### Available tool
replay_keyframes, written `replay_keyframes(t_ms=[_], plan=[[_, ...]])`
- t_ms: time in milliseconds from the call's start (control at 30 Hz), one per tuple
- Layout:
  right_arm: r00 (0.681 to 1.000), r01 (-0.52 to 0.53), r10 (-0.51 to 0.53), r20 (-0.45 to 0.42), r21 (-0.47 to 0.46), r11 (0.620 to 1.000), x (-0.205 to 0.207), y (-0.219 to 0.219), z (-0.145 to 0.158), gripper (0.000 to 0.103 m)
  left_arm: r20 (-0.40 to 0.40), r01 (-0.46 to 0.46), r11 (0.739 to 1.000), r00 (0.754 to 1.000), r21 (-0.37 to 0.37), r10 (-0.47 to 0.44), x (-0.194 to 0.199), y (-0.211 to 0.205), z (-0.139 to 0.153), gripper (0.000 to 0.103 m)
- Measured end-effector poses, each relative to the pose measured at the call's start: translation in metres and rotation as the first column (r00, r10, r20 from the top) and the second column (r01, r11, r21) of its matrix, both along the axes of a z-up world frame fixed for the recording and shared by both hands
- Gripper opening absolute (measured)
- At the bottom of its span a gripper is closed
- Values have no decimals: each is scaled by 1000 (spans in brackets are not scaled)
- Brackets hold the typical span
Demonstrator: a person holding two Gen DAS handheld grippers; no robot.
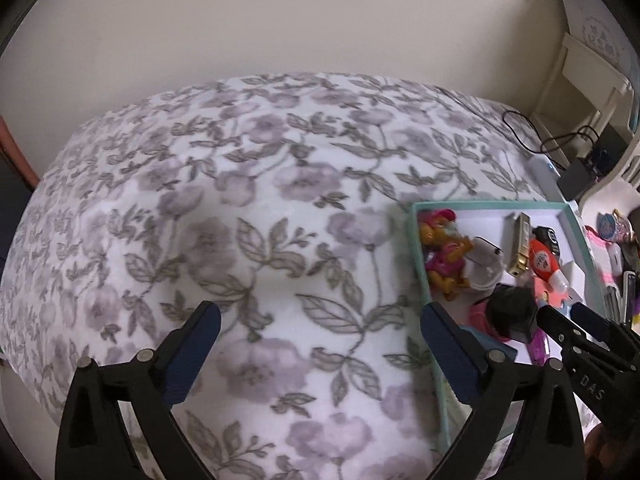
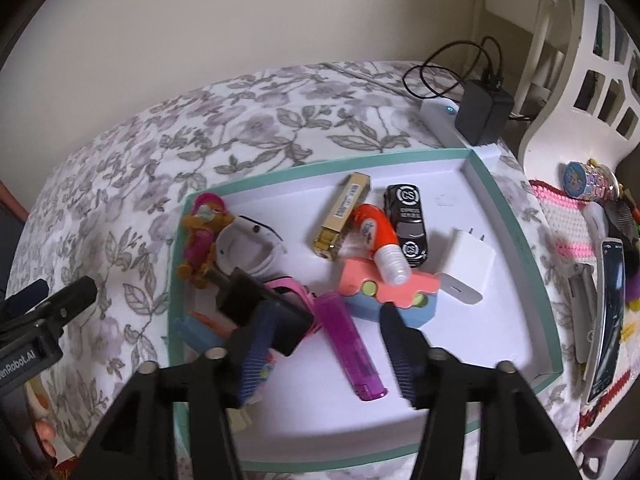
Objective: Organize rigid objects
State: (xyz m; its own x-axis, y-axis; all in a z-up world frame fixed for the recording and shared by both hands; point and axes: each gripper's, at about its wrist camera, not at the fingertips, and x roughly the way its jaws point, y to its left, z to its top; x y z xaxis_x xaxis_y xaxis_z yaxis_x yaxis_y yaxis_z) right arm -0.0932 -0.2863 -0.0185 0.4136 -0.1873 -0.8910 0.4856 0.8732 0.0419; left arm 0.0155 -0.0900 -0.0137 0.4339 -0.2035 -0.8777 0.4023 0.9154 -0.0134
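Tray [image 2: 516, 216]: teal-rimmed, white inside, lying on the floral bedspread [image 1: 240, 200]; from my left camera it sits at about 3 o'clock.
Left gripper [image 1: 320, 340]: jaws spread wide over bare bedspread – I see nothing between them.
Right gripper [image 2: 324, 344]: jaws partly apart over the near part of the tray; they press on nothing I can make out.
Black block [image 2: 260, 308]: lies in the tray at about 10 o'clock from my right fingers, just in front of the left one; whether it touches that finger I cannot tell.
Purple lighter [image 2: 352, 348]: flat on the tray floor between the two right fingers, not gripped.
Pink-and-blue toy [image 2: 384, 296]: at 12 o'clock from the right gripper, with the orange-and-white tube [image 2: 380, 236] leaning across it.
Black toy car [image 2: 406, 220]: beside the tube, toward 1 o'clock.
White charger plug [image 2: 466, 268]: at 2 o'clock – apart from the car.
Gold case [image 2: 344, 216]: left of the tube.
Toy figure [image 2: 200, 236]: orange and pink, in the tray's far-left corner, next to a white round gadget [image 2: 244, 248].
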Motion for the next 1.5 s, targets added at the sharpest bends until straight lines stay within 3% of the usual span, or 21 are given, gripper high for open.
replay_keyframes(t_ms=[67,133,267,367,700,900,1500], plan=[[1000,-1,1,9,4,1000,-1,2,1,71,2,-5,1000,1000,-13,5,-1,5,2,100],[1000,2,-2,15,-1,1000,-3,3,2,81,-7,-5,1000,1000,-29,5,-1,10,3,100],[1000,9,-8,27,-22,1000,-5,3,4,89,-17,-1,999,1000,-33,0,-3,15,3,100],[999,13,-12,40,-26,1000,-7,3,6,103,-49,-5,998,999,-65,2,-3,18,1,100],[995,27,-22,95,-51,998,-14,2,17,103,34,7,997,999,-72,-4,-13,20,16,100],[995,17,-12,100,-49,999,-14,5,19,103,82,-29,999,996,18,27,-18,20,18,100],[996,19,-13,90,-67,998,-28,9,31,103,51,-28,999,998,28,26,-28,28,20,100]])
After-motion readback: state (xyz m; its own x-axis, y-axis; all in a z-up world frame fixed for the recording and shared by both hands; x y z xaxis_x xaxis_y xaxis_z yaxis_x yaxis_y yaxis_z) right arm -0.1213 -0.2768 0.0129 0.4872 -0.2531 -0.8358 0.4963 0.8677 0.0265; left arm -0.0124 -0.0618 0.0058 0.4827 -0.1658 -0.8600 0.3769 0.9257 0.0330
